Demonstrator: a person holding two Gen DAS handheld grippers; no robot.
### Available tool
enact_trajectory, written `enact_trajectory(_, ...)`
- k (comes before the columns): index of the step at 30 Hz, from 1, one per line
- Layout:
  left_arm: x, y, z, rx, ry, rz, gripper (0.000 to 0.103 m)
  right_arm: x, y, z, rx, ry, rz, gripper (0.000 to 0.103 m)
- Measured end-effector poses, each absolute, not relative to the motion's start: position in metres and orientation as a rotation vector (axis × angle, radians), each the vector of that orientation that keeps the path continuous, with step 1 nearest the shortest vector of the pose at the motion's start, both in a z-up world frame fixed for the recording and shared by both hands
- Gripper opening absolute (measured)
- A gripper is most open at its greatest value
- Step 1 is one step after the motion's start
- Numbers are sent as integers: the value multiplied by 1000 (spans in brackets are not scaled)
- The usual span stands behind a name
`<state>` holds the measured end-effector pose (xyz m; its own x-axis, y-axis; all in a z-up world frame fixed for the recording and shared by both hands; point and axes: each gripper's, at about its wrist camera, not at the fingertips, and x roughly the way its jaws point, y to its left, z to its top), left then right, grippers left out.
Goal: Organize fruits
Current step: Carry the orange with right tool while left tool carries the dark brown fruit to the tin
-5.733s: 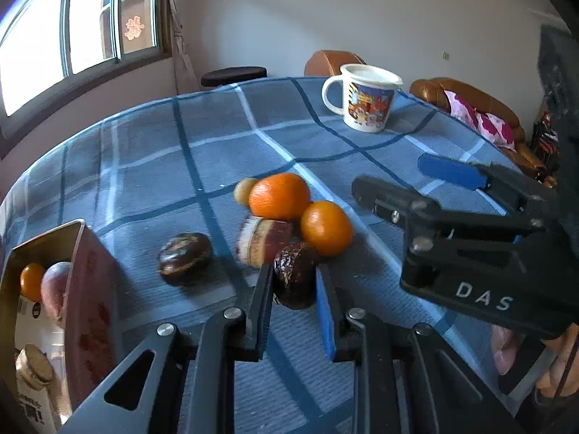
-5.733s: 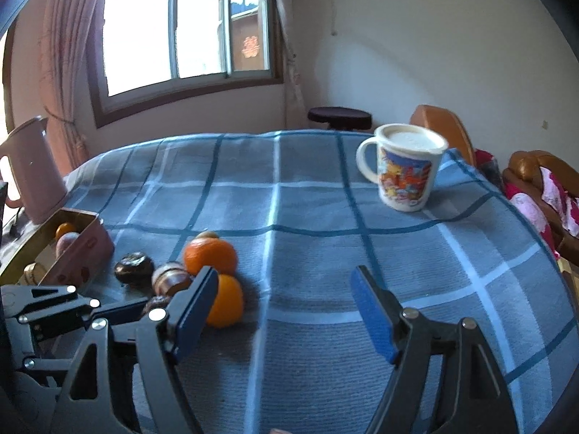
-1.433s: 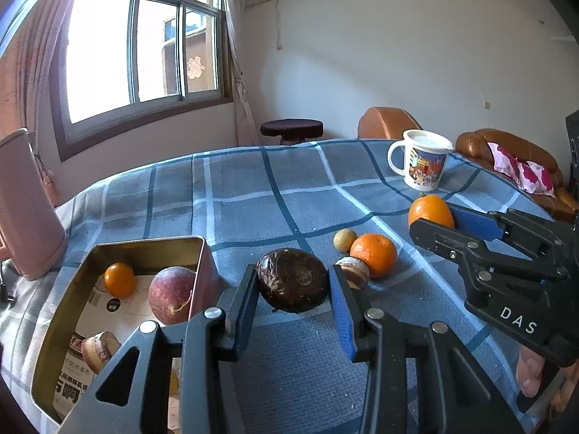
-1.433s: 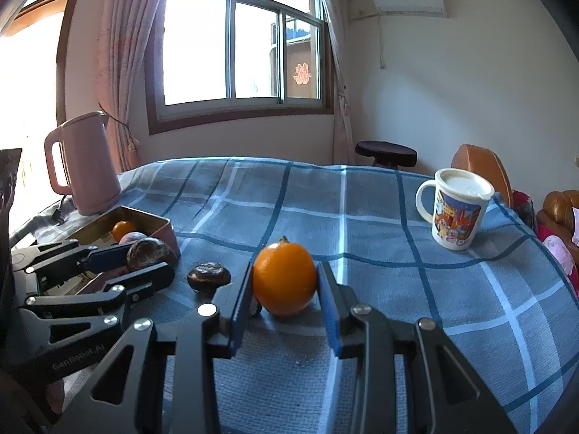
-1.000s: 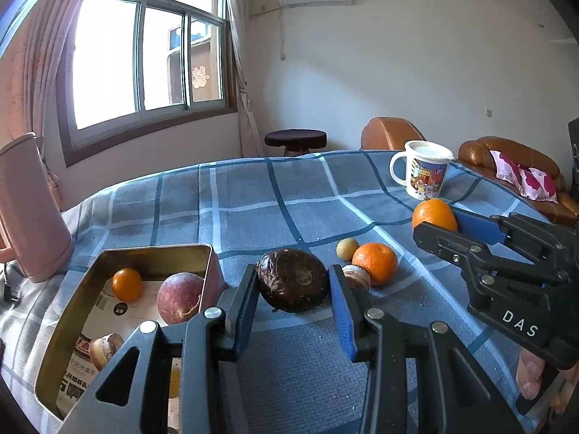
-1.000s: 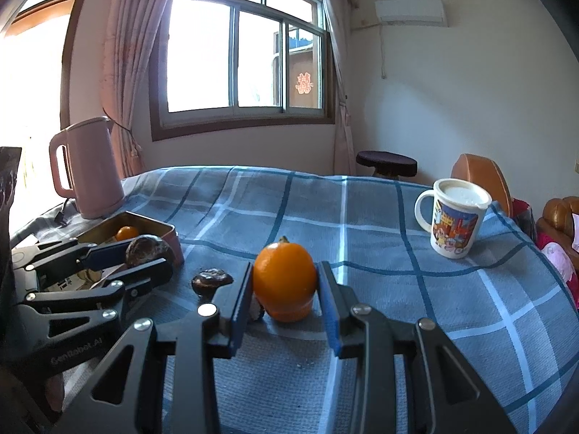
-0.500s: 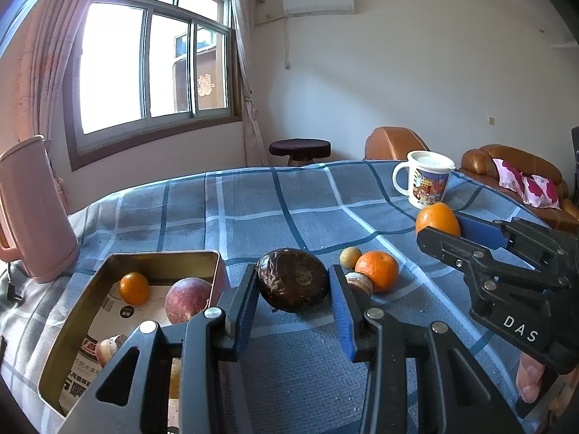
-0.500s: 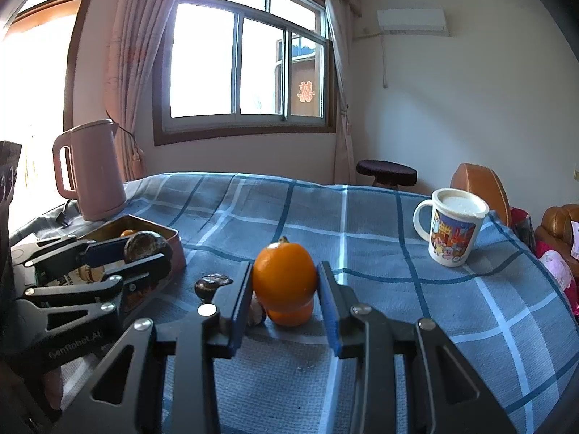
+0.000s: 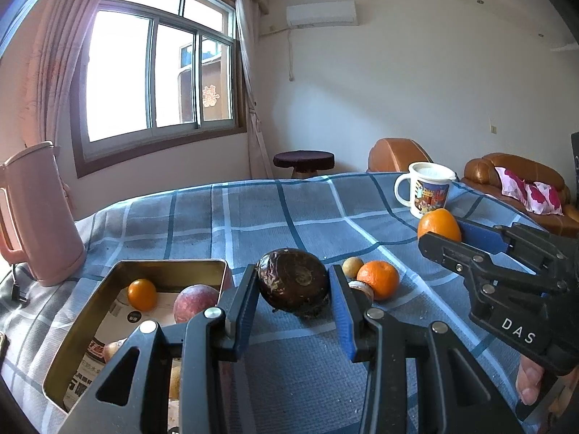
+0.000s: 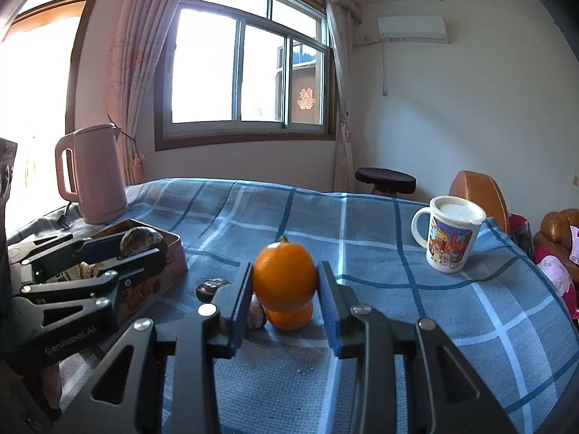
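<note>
two fruits (image 9: 293,284) (image 10: 284,276) held aloft, one in each gripper (image 9: 294,311) (image 10: 284,302).

Between the jaws of the left gripper (image 9: 294,302) sits a wrinkled fruit (image 9: 293,284), raised off the tablecloth (image 9: 253,224). Left of those jaws lies the tin (image 9: 90,311), with 2 fruits in it, a small orange (image 9: 142,294) and a round fruit (image 9: 195,302) beside it. Just right of and beyond the jaws, a mandarin (image 9: 378,279) and a little round fruit (image 9: 353,266) lie together on the cloth. The right gripper (image 10: 284,302) holds an orange (image 10: 284,276) between its jaws. A mug (image 10: 450,238) stands well beyond to their right, a kettle (image 10: 92,173) far to their left.
</note>
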<state>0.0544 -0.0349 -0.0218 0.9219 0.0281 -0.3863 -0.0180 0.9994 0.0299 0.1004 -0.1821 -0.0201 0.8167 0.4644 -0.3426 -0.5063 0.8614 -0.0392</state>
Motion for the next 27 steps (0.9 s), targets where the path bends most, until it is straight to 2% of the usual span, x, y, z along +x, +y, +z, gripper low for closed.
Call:
enact_trajectory(16, 44, -22, -19, 6, 376, 47, 40, 89, -170, -19, -172, 296, 535, 38)
enact_trajectory(27, 34, 15, -11, -31, 398, 104, 40, 82, -131, -13, -196, 318, 636, 38)
